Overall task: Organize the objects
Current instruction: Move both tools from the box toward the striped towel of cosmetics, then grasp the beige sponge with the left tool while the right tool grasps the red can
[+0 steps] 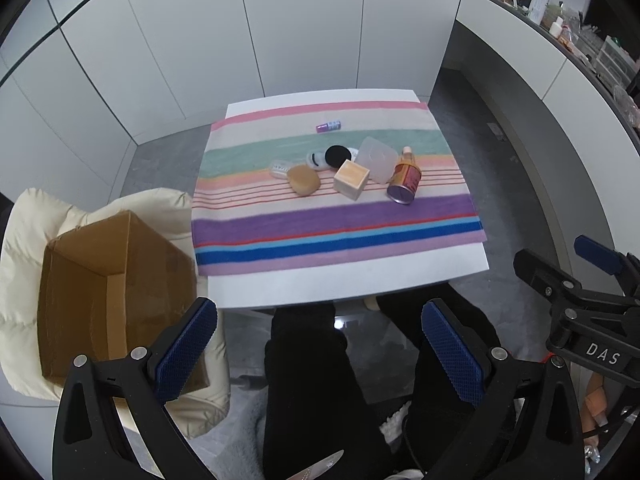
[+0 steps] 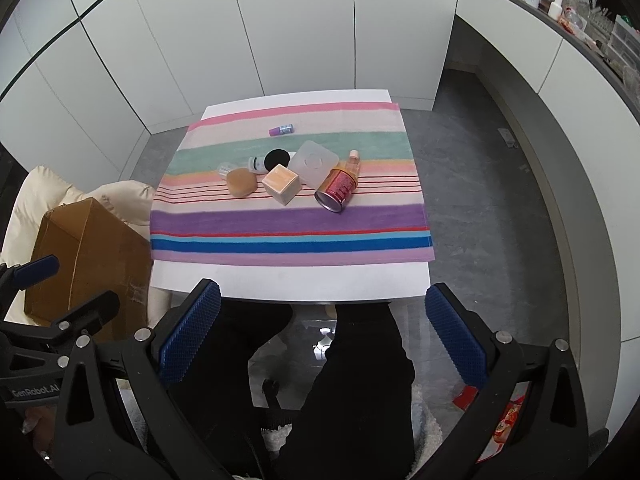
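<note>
Both hand-held grippers hang above the person's lap, short of the desk (image 2: 288,284): the left hand-held gripper (image 1: 320,356) and the right hand-held gripper (image 2: 324,340) each stand wide open, holding nothing. On the striped towel (image 1: 336,228) lie a wooden cube (image 1: 351,179), a tipped orange bottle (image 1: 405,178), a tan sponge (image 1: 305,179), a frosted square lid (image 1: 376,159) and a small purple tube (image 1: 328,126). An open cardboard box (image 1: 116,292) sits left of the desk.
</note>
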### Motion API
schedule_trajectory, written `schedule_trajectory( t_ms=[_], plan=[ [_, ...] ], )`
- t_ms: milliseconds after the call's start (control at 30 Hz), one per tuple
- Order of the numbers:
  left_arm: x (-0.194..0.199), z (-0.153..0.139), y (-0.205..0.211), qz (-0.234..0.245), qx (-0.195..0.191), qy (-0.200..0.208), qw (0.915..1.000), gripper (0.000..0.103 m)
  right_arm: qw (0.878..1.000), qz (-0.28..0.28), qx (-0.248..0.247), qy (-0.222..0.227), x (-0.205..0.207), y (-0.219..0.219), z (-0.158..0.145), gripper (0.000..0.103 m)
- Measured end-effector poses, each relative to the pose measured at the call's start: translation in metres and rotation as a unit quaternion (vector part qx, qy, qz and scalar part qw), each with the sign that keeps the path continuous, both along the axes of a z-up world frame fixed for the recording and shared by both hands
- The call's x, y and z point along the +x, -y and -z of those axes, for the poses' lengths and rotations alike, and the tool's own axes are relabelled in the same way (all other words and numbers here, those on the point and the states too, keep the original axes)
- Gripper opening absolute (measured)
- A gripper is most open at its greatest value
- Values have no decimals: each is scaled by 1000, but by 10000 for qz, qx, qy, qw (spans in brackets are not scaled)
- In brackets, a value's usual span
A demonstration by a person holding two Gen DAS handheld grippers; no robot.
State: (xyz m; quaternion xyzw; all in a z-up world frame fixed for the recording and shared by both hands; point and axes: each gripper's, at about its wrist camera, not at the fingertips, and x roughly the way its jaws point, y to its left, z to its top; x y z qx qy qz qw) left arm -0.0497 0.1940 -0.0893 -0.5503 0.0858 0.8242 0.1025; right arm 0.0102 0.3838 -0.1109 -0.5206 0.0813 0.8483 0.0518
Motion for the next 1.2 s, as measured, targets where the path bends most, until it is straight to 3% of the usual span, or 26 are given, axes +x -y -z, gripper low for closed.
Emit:
schedule_trajectory(
  t_ms=[500,700,900,1100,1200],
  plan=[
    [-73,58,-16,22,-213,16,9998,103,9999,-6,95,122,-65,-17,54,103],
    [-120,88,-9,-154,-45,-87,9998,102,9997,-176,159,-69,-103,-27,91,103],
    [-165,137,-5,-265,-348,-99,9990,102,9992,-299,254,25,-146,-38,146,103],
    [-209,201,-10,-246,23,480,9985,102,9992,-342,140,170,-188,-44,202,103],
    [-227,230,-15,-291,63,579,9979,102,9994,-247,60,237,-204,-47,228,103]
  ],
)
